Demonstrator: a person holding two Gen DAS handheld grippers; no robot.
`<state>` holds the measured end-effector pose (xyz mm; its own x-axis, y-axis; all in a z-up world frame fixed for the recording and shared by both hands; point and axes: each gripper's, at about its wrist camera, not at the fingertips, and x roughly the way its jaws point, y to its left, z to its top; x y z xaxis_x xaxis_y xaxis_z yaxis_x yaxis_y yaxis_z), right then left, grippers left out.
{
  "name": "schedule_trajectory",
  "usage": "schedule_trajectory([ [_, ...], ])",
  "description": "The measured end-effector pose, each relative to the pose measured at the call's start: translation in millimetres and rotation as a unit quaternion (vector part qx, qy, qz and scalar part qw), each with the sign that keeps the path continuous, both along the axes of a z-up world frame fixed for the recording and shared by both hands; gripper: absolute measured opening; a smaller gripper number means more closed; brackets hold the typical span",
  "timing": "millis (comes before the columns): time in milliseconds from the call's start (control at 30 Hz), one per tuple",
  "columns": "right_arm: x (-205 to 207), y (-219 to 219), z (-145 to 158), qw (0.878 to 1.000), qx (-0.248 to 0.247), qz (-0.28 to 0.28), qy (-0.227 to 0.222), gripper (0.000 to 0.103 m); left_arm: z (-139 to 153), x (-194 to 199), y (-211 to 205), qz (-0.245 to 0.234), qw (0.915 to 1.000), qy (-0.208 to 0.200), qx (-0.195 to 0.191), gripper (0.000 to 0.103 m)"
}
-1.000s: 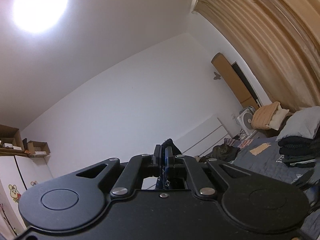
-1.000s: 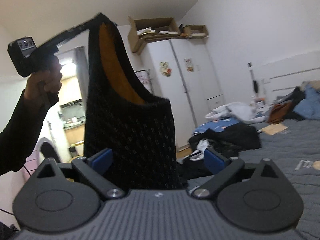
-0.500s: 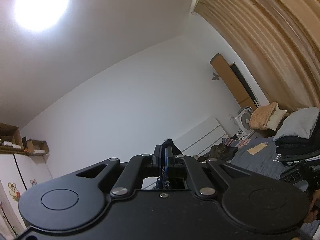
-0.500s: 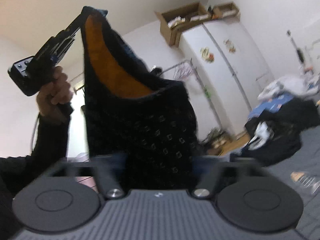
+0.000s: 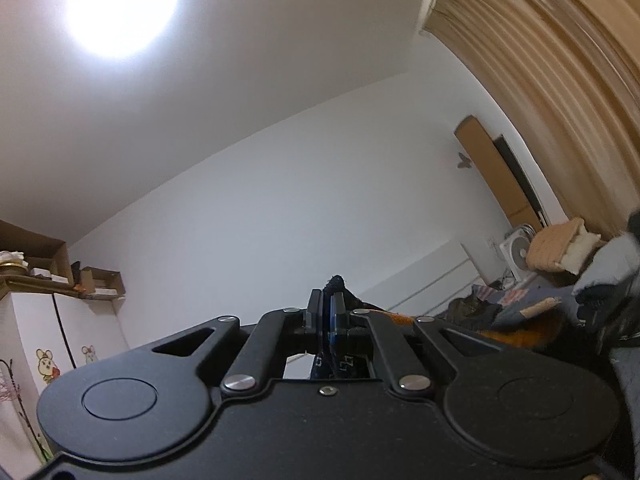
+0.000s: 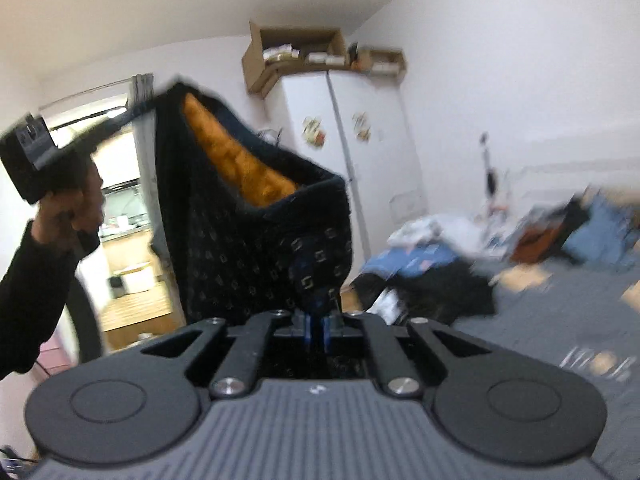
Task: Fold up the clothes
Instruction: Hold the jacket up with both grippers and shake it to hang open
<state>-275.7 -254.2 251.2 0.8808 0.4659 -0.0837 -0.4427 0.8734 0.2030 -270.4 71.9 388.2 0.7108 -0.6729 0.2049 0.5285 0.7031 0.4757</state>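
Both the left gripper [image 5: 326, 314] and right gripper [image 6: 316, 326] are clamped on the dark garment [image 6: 248, 256], held aloft; spreading it flat seems next

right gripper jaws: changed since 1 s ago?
Yes. The right gripper, open a second ago with the dark garment between its fingers, is now shut on its edge, low in front of the white wardrobe.

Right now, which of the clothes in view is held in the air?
The black patterned garment with orange lining: both grippers pinch it aloft, while the other clothes lie heaped on the bed.
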Motion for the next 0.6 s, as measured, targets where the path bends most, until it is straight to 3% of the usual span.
schedule_trajectory([
  [300,-89,1,107,0.986,-0.081,-0.116,-0.091,0.003,24,-37,1,-0.017,0.9982,-0.047,-0.031,0.003],
  [600,-166,13,200,0.951,-0.157,-0.183,-0.192,0.003,76,-67,-13,-0.034,0.9909,-0.118,-0.056,0.003],
])
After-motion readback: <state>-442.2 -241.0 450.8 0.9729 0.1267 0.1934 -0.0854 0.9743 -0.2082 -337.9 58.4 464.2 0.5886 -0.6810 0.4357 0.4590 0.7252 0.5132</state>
